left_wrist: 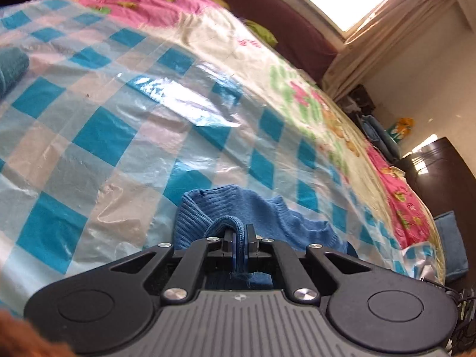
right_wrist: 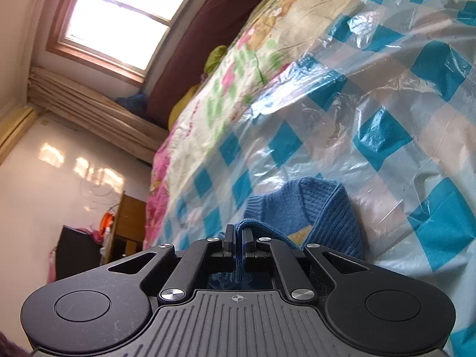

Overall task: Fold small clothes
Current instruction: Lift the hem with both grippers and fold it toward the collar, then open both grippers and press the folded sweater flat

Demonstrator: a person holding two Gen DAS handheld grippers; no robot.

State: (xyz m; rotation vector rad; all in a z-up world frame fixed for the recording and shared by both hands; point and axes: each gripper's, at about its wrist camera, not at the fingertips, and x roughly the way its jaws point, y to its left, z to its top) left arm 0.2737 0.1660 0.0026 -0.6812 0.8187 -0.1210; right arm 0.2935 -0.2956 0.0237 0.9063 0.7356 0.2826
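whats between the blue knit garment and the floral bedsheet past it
In the left wrist view, only the checked plastic sheet lies between the blue knit garment and the floral bedsheet; nothing else sits on that stretch.

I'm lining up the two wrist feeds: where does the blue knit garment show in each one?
Left wrist: the blue knit garment sits bottom centre, a fold of it pinched in the shut left gripper.
Right wrist: the blue knit garment sits lower centre-right, an edge of it pinched in the shut right gripper.
Shared landmark: the blue-checked plastic sheet under it, on the bed.
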